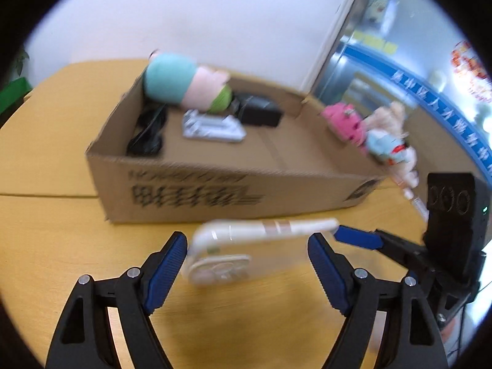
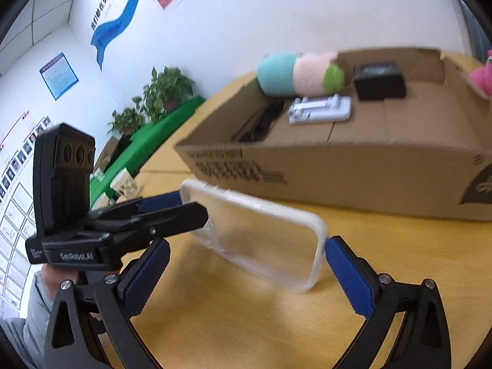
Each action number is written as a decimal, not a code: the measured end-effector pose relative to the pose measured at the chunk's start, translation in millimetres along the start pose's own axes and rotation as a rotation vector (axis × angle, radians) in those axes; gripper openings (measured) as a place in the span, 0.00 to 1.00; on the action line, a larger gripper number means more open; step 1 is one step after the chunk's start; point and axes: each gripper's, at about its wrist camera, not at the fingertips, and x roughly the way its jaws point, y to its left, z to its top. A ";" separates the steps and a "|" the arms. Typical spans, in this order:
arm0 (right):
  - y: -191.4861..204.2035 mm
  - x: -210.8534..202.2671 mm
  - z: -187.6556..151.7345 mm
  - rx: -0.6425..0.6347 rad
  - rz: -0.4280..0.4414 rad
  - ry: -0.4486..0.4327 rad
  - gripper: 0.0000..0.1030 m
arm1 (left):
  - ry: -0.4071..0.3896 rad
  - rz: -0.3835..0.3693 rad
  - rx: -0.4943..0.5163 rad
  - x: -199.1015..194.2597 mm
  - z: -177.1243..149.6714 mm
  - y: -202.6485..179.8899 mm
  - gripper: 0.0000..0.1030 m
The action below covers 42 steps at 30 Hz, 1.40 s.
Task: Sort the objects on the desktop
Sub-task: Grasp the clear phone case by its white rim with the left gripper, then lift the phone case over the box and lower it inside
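Phone case (image 2: 258, 233) is hanging over the yellow table (image 2: 246, 323) before the cardboard box (image 2: 353, 166), left gripper (image 2: 181, 212) pinching it, right gripper (image 2: 246, 276) gaping wide.

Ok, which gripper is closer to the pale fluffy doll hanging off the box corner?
Right. The right gripper sits just below and beside the doll, at the cardboard box's corner; the left gripper is further along the box's front.
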 end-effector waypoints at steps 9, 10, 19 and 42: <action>5.4 -48.2 -28.7 -0.133 -0.142 -0.049 0.99 | 0.041 0.015 0.022 13.9 -19.7 -19.5 0.78; -0.6 -45.0 -29.3 -0.117 -0.157 -0.035 0.99 | 0.065 0.042 0.002 21.4 -21.9 -14.7 0.78; -48.5 1.3 -5.3 -0.041 -0.322 0.088 0.57 | 0.154 0.149 -0.091 47.8 -28.5 16.3 0.49; -28.1 -42.8 15.9 -0.077 -0.374 -0.060 0.06 | -0.098 0.230 0.082 -18.2 22.4 -54.0 0.07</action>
